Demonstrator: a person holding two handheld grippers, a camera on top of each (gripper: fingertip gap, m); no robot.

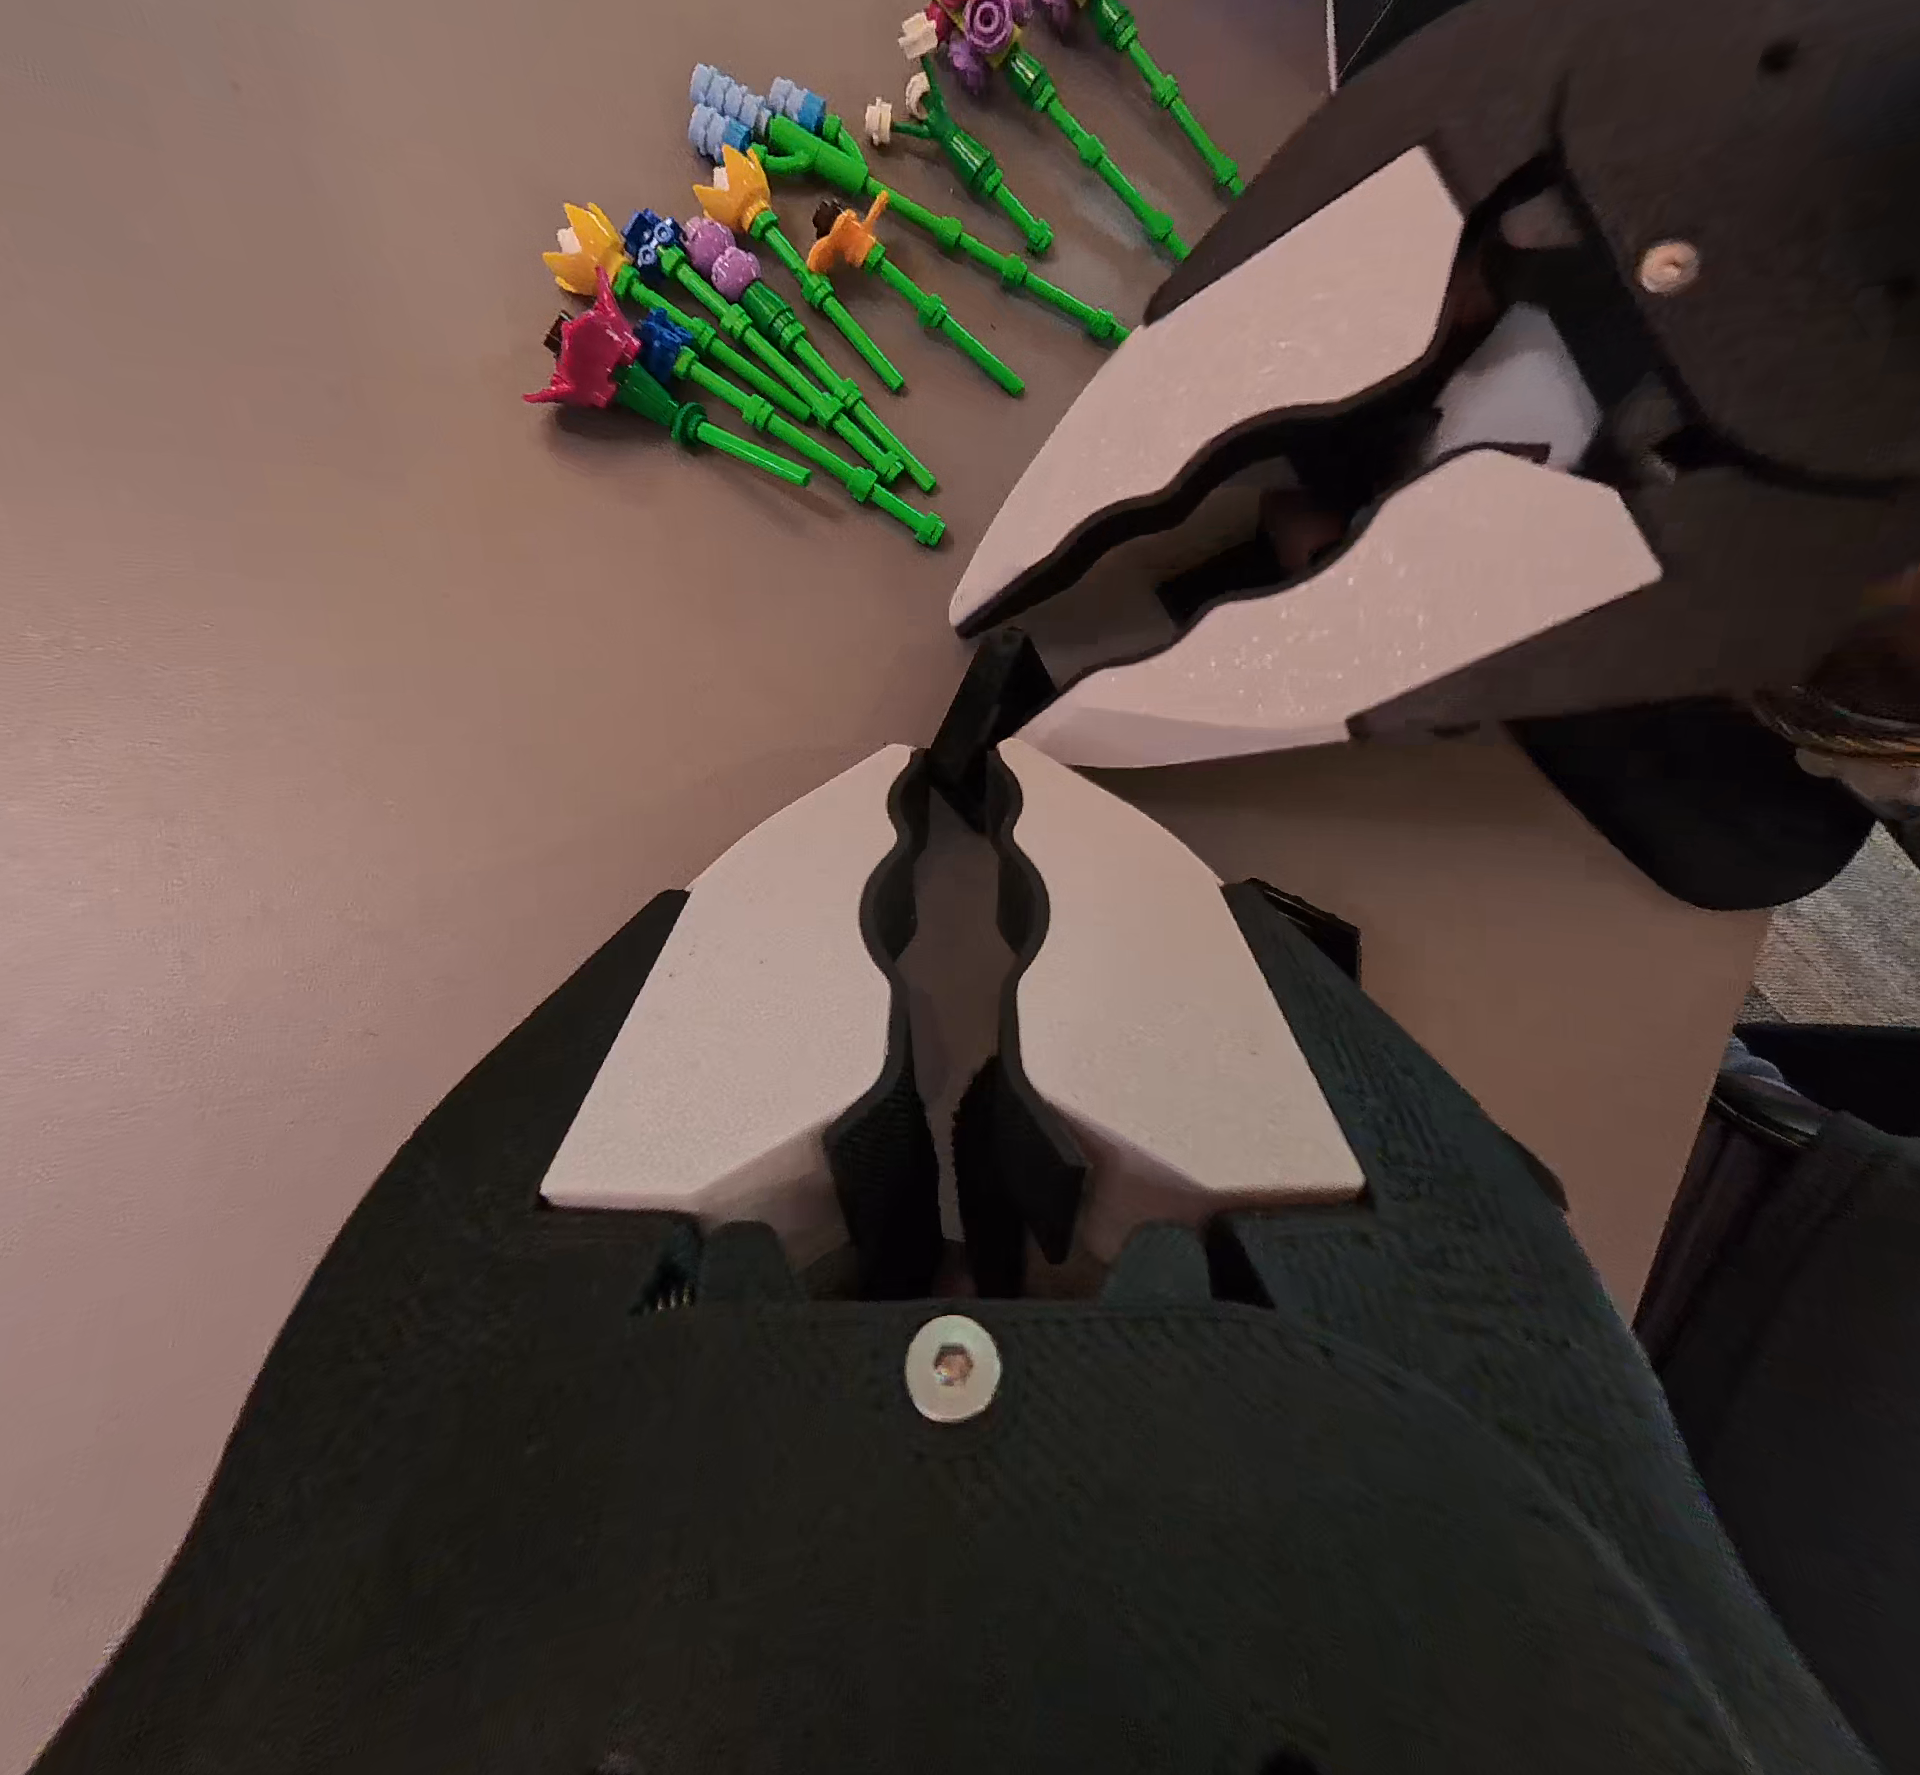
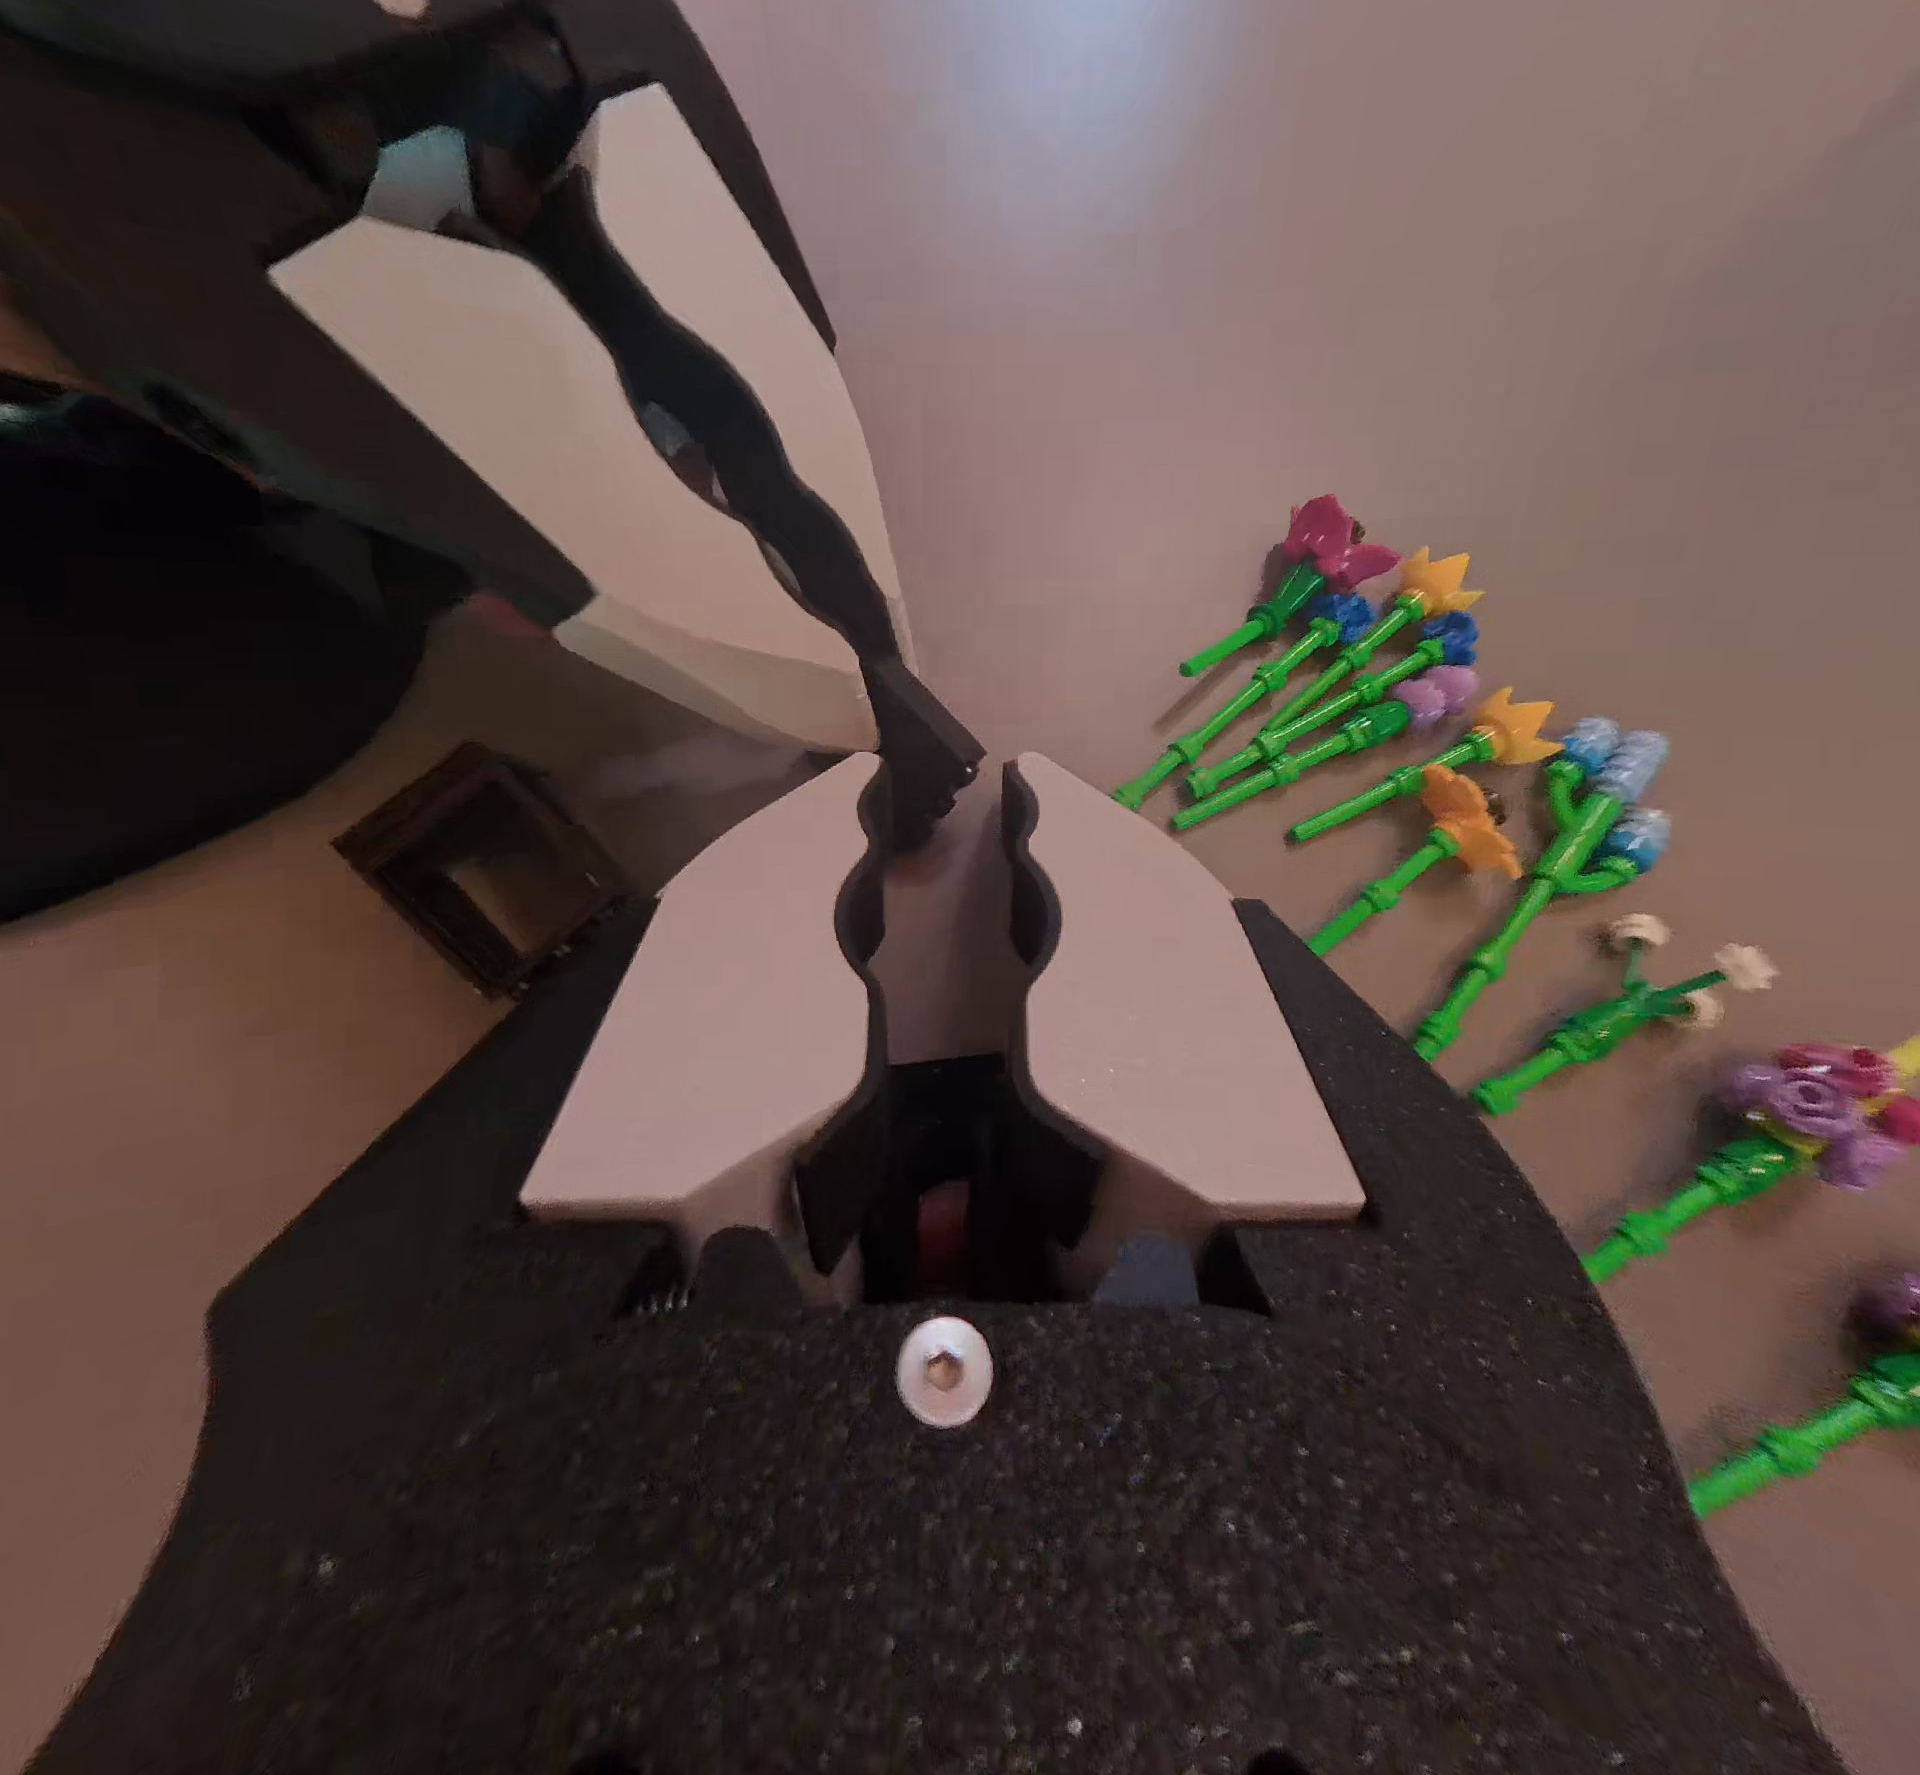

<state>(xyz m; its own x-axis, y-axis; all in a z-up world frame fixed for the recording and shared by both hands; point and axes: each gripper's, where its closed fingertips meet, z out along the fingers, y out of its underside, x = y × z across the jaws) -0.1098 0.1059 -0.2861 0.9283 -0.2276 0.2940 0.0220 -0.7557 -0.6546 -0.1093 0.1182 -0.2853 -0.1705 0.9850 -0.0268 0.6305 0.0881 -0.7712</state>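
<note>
Left gripper (image 1: 958,767) clenched on a small black piece (image 1: 982,702), right gripper (image 2: 940,769) spread around its other end, just above the desk (image 1: 312,686). Flowers (image 1: 790,271) well beyond the piece (untouched). Better: square up before squeezing.

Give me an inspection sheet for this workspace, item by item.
Surface: brown table, bare in front of the tools.
Job's things: toy brick flowers lying in a loose row; black piece between the tool tips.
Clutter: small dark open box on the table.
Grippers: left tool shut on the black piece; right tool open, tips around its other end.
Cables: nothing seen.
Surroundings: grey carpet beyond the table edge.
</note>
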